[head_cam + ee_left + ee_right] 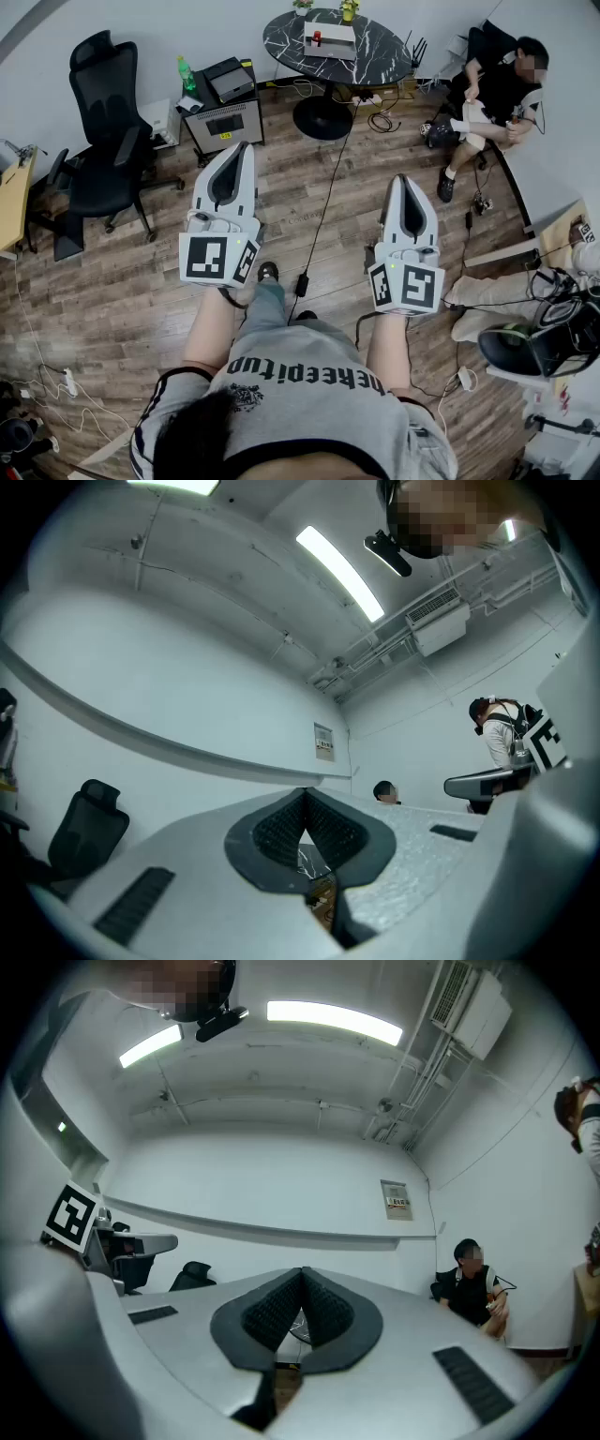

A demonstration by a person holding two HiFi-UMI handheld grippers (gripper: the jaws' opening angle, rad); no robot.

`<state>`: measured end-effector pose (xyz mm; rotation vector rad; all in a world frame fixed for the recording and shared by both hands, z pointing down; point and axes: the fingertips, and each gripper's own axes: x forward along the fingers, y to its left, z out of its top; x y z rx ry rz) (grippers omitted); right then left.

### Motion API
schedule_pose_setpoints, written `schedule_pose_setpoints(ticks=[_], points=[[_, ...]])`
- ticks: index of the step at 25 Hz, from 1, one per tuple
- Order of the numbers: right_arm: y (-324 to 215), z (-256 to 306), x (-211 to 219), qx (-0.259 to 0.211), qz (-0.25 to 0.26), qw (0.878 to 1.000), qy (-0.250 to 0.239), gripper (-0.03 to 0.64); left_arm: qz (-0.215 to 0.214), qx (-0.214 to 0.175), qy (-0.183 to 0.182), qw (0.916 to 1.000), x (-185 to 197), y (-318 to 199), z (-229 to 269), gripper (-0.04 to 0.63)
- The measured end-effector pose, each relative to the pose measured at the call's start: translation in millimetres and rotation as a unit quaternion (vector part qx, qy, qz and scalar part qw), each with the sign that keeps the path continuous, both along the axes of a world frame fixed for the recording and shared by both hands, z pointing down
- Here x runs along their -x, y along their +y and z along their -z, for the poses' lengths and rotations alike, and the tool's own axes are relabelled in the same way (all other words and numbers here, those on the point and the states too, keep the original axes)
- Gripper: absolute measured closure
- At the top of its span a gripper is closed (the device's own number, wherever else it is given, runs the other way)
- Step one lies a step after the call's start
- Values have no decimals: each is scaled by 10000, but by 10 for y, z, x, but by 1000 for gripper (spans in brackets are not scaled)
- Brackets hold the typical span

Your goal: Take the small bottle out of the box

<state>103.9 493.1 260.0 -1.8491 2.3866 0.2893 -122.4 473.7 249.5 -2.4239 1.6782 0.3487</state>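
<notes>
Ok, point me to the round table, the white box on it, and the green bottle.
round table (380,52): head view, bare marble top.
white box (339,40): head view, bare white part.
green bottle (187,77): head view, its body.

At the bottom centre of the head view, we read dark print across the person's grey shirt (300,370). It is upside down for us: the run "keepit" comes through, and the rest we cannot settle. The cubes on the left gripper (242,148) and right gripper (403,180) bear square black-and-white markers, patterns without letters. In both gripper views a small wall notice (323,742) hangs right of centre, its print too small to read.
</notes>
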Motion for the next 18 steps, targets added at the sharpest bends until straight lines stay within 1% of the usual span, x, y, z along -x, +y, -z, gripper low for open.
schedule_pose_setpoints(ticks=[6, 13, 15, 18], points=[[20, 19, 51, 8, 13, 10000, 28, 617, -126, 24, -31, 9999, -35, 45, 3, 592], [13, 20, 50, -28, 33, 10000, 72, 617, -112, 88, -27, 9999, -71, 41, -7, 592], [26, 64, 81, -163, 189, 9996, 114, 618, -136, 115, -61, 9998, -93, 40, 7, 592], [36, 81, 177, -304, 566, 9970, 436, 618, -214, 160, -231, 9994, -165, 36, 13, 592]])
